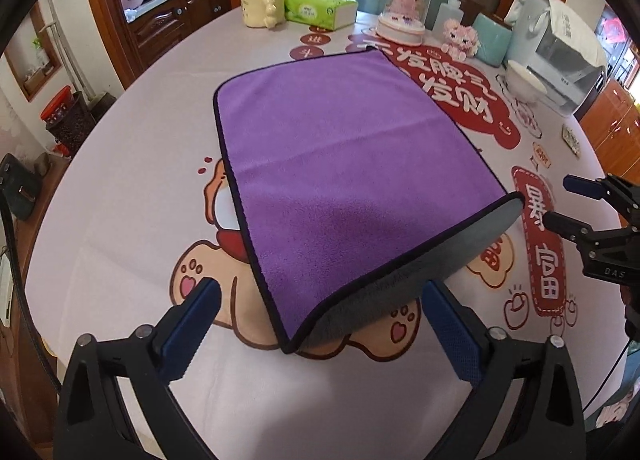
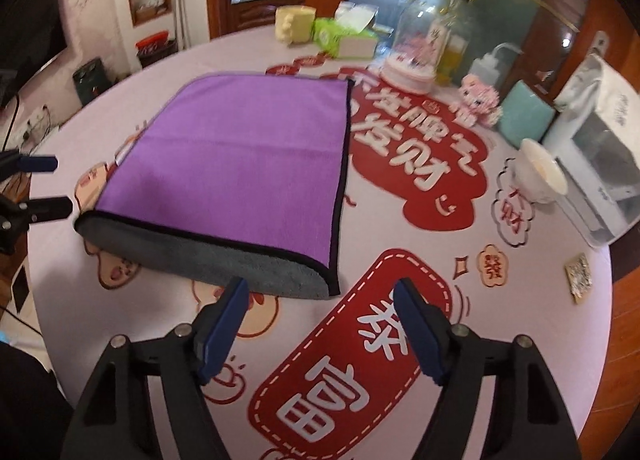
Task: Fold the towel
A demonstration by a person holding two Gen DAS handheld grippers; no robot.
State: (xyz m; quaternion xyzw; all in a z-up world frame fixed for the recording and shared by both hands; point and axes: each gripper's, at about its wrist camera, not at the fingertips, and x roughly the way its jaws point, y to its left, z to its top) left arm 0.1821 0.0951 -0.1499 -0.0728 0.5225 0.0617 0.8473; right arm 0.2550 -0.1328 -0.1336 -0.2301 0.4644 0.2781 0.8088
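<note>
A purple towel [image 1: 332, 156] with a dark hem and grey underside lies folded on the round table; its grey fold faces me along the near edge. It also shows in the right wrist view [image 2: 240, 164]. My left gripper [image 1: 320, 296] is open and empty, its fingers straddling the towel's near corner. My right gripper [image 2: 322, 296] is open and empty, just in front of the towel's near right corner. The right gripper also shows at the right edge of the left wrist view [image 1: 560, 200], and the left gripper at the left edge of the right wrist view [image 2: 52, 184].
The printed tablecloth [image 1: 120, 260] covers the table. At the back stand a cream mug [image 1: 262, 6], a green tissue box [image 1: 320, 12], a glass dome [image 1: 404, 12], a pink toy [image 1: 460, 38], a teal box [image 1: 492, 38], a white bowl [image 1: 524, 80] and a white appliance [image 1: 560, 44].
</note>
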